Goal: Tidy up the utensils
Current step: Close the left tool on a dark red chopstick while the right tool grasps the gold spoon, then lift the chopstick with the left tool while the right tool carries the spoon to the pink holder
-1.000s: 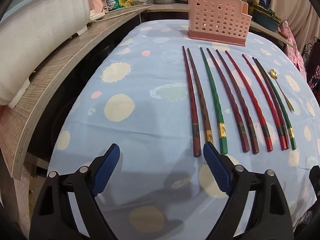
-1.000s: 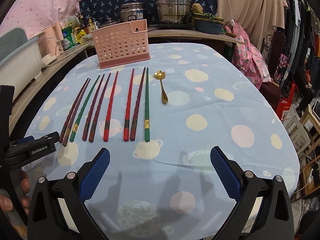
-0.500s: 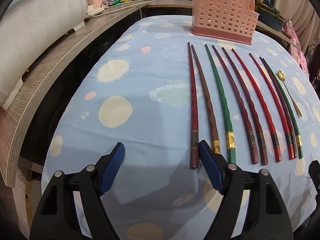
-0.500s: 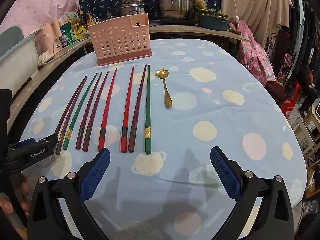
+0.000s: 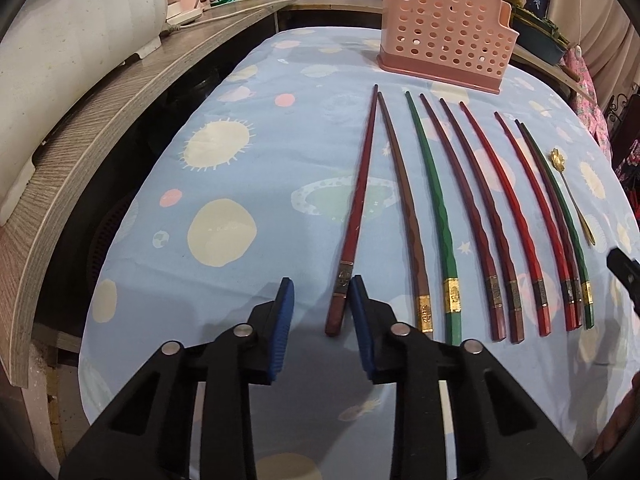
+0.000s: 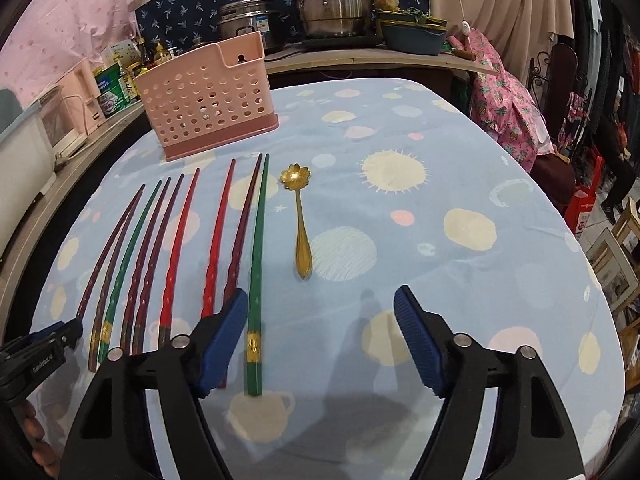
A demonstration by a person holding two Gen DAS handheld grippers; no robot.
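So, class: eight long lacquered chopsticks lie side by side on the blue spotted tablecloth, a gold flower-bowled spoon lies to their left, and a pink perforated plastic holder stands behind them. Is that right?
One detail is wrong. The gold flower-bowled spoon lies to the right of the eight long lacquered chopsticks, not their left, as the right wrist view shows. The blue spotted tablecloth and pink perforated plastic holder are as stated.

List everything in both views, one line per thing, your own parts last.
chopsticks: nine; two green, two bright red, five dark red or brown; side by side on the tablecloth
spoon: one; gold, flower-shaped bowl; just right of the chopsticks
utensil holder: one; pink, perforated; far end of the table, beyond the chopsticks
tablecloth: one; light blue with pale dots; covers the table
pots: at least two; steel; back counter
left claw: one; black with blue pads; open around the leftmost chopstick's near end
right claw: one; same colours; open, rightmost green chopstick between its fingers
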